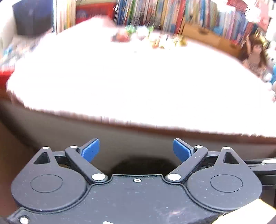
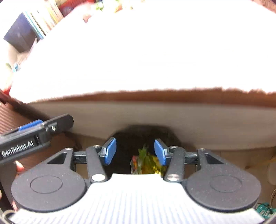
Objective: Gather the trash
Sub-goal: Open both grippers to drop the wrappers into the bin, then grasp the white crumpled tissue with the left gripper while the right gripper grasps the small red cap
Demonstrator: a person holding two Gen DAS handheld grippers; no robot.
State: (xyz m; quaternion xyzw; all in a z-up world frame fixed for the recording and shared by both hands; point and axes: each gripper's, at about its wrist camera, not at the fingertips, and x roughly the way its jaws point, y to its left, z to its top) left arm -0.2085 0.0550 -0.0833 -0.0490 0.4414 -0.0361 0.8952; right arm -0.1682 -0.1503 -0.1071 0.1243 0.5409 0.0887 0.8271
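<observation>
Two hand-held grippers hang over the near edge of a bright white surface with a brown rim, and both stand released. The left hand-held gripper has its blue pads spread wide with nothing between them; below the gap lies only a dark round opening, most likely the mouth of a bin under the surface's edge. The right hand-held gripper is parted about halfway. A crumpled green, yellow and red wrapper shows low in its gap, nearer the right-hand pad, but the pads do not appear to press on it; it seems to lie down in the dark opening, already dropped, though blur keeps that from being certain.

What the coming move turns on lies at the far side of the surface: a small cluster of blurred colourful scraps, red, green and yellow, sits well apart from both hand-held grippers, straight ahead and slightly right in the left wrist view, just before the bookshelf. Neither hand is clearly nearer from these views. The cluster's long axis runs roughly across the view, so a reach forward over the surface would meet it broadside.
</observation>
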